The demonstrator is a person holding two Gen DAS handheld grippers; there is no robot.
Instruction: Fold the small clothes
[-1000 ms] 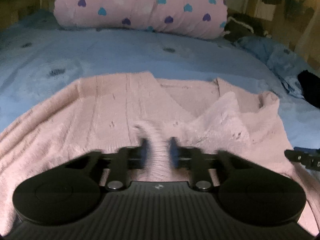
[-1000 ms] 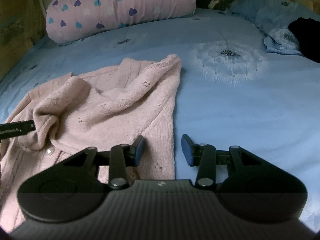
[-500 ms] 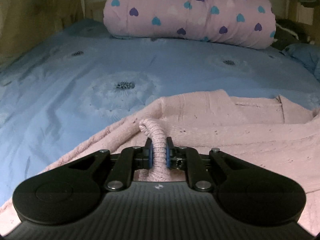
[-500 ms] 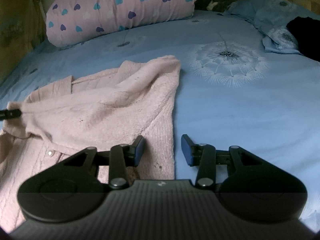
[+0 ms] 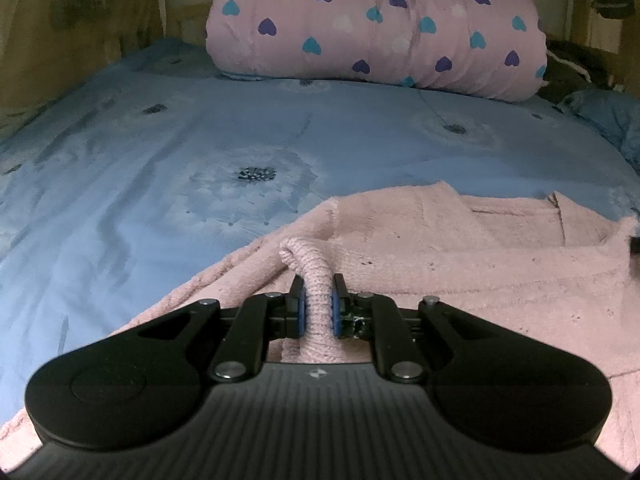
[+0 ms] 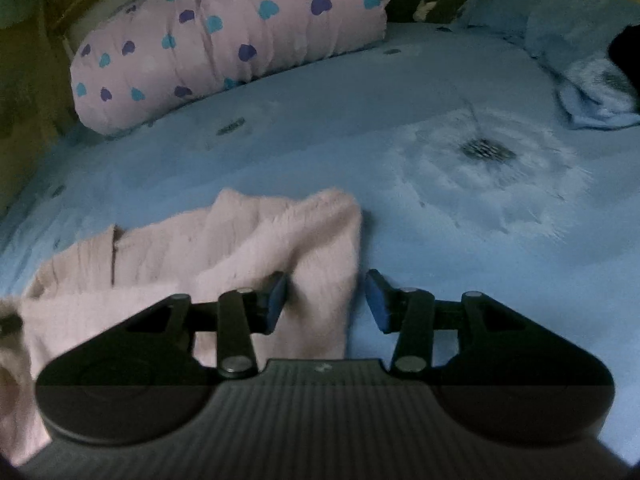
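Note:
A pink knitted cardigan (image 5: 460, 264) lies spread on the blue bedsheet (image 5: 160, 168). My left gripper (image 5: 318, 298) is shut on a rolled fold of the cardigan's knit, which sticks up between the blue pads. In the right wrist view the cardigan (image 6: 248, 248) lies at the lower left, its right edge reaching under my right gripper (image 6: 326, 300). That gripper's jaws are opening; the cardigan's edge lies between them and the pads do not press on it.
A pink pillow with blue and purple hearts (image 5: 380, 28) lies across the head of the bed. A crumpled blue blanket (image 6: 568, 52) and a dark garment (image 6: 626, 56) sit at the far right. A wooden wall (image 5: 60, 32) borders the left side.
My left gripper has pulled the pinched fold leftwards across the cardigan, flattening the bunched part. My right gripper has moved forward along the cardigan's right edge and its jaws have widened.

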